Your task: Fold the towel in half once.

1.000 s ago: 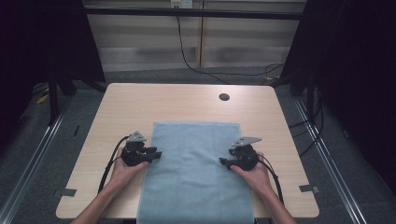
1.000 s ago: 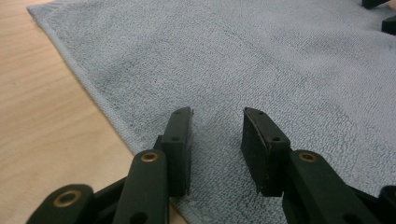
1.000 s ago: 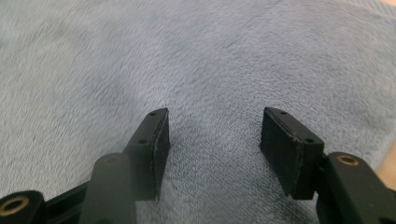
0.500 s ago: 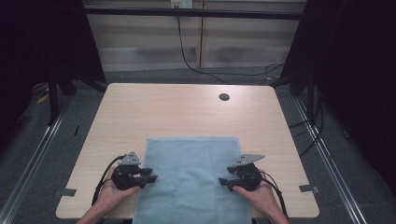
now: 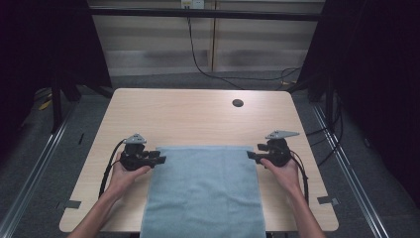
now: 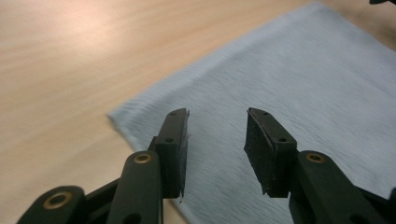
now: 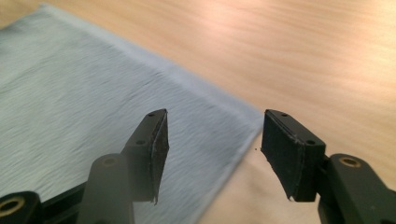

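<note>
A light blue towel (image 5: 205, 193) lies flat on the wooden table (image 5: 198, 119), its near end hanging over the front edge. My left gripper (image 5: 161, 159) sits at the towel's far left corner, and my right gripper (image 5: 250, 156) sits at its far right corner. In the left gripper view the left gripper (image 6: 217, 140) is open just above the towel (image 6: 303, 70) near its corner, with nothing between the pads. In the right gripper view the right gripper (image 7: 212, 144) is open over the towel's (image 7: 70, 93) corner edge, with no cloth pinched.
A small dark round grommet (image 5: 237, 103) is set in the table near the far right. Grey tape marks (image 5: 73, 204) sit at the table's front corners. Cables trail from both grippers along the forearms. Dark curtains and floor rails flank the table.
The towel has slid toward the near edge. Both grippers drew back toward the person, then moved forward again to the towel's far corners.
</note>
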`<action>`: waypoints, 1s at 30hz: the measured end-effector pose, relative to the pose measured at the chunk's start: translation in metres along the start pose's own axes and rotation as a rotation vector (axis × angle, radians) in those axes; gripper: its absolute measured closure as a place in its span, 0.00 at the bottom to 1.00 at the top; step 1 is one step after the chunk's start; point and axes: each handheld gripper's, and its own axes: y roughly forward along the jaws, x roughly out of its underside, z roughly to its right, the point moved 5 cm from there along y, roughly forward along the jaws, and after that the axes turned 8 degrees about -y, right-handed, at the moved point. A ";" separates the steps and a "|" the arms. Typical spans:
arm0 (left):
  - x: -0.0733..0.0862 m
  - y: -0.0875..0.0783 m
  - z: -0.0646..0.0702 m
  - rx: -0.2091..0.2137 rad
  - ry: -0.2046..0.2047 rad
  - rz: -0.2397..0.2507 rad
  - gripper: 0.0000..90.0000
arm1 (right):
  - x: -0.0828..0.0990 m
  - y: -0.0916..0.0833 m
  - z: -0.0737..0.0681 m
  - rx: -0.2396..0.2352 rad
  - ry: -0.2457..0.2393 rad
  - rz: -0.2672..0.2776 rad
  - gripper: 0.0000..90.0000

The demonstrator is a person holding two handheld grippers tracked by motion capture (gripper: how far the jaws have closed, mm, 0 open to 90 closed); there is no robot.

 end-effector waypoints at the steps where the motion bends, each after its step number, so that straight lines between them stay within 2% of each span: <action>1: 0.000 0.000 -0.002 0.001 -0.008 0.005 0.66 | -0.002 0.004 0.004 -0.002 0.009 -0.002 0.46; 2: 0.000 -0.001 -0.004 0.006 -0.013 0.007 0.66 | -0.003 0.007 0.006 -0.002 0.010 -0.002 0.46; 3: 0.000 -0.003 -0.006 -0.009 -0.008 0.000 0.67 | -0.004 0.012 0.009 0.004 0.003 -0.004 0.46; 5: -0.001 -0.005 -0.007 -0.015 -0.012 0.013 0.66 | -0.005 0.022 0.011 -0.014 0.024 0.002 0.47; 7: -0.003 -0.009 -0.009 -0.023 -0.023 0.027 0.65 | -0.005 0.032 0.010 -0.006 0.011 -0.026 0.46; 8: -0.003 -0.010 -0.011 -0.022 -0.025 0.024 0.65 | -0.004 0.036 0.009 -0.018 0.003 -0.039 0.46; 11: -0.003 -0.009 -0.016 -0.053 -0.017 0.001 0.63 | -0.001 0.045 0.007 0.000 -0.015 -0.061 0.44; 12: -0.005 -0.008 -0.017 -0.084 -0.019 0.008 0.62 | -0.001 0.046 0.007 0.010 -0.025 -0.066 0.45; 15: -0.012 -0.003 -0.012 -0.068 -0.011 0.035 0.57 | 0.002 0.049 0.008 0.045 -0.018 -0.087 0.41; 17: -0.011 0.004 -0.011 -0.072 -0.005 0.003 0.53 | 0.004 0.049 0.007 0.058 -0.033 -0.078 0.42; 18: -0.010 0.005 -0.012 -0.078 0.002 -0.003 0.52 | 0.004 0.049 0.007 0.066 -0.039 -0.080 0.46; 20: -0.008 0.010 -0.016 -0.075 -0.010 -0.016 0.50 | 0.003 0.049 0.003 0.048 -0.045 -0.079 0.61; 21: -0.007 0.012 -0.018 -0.090 -0.015 -0.017 0.48 | 0.003 0.049 0.000 0.040 -0.050 -0.076 0.67; 22: -0.006 0.013 -0.021 -0.097 -0.017 -0.026 0.46 | 0.003 0.048 -0.001 0.036 -0.046 -0.080 0.70; 23: -0.005 0.016 -0.022 -0.089 -0.045 -0.019 0.45 | 0.003 0.048 -0.002 0.030 -0.049 -0.075 0.73; 25: -0.003 0.019 -0.025 -0.112 -0.046 -0.024 0.44 | 0.003 0.048 -0.004 0.018 -0.041 -0.068 0.81; 27: -0.003 0.021 -0.024 -0.125 -0.025 -0.031 0.42 | 0.003 0.048 -0.007 0.000 -0.021 -0.061 0.89; 30: -0.003 0.023 -0.024 -0.151 -0.005 -0.030 0.42 | 0.004 0.048 -0.008 -0.001 -0.012 -0.057 0.92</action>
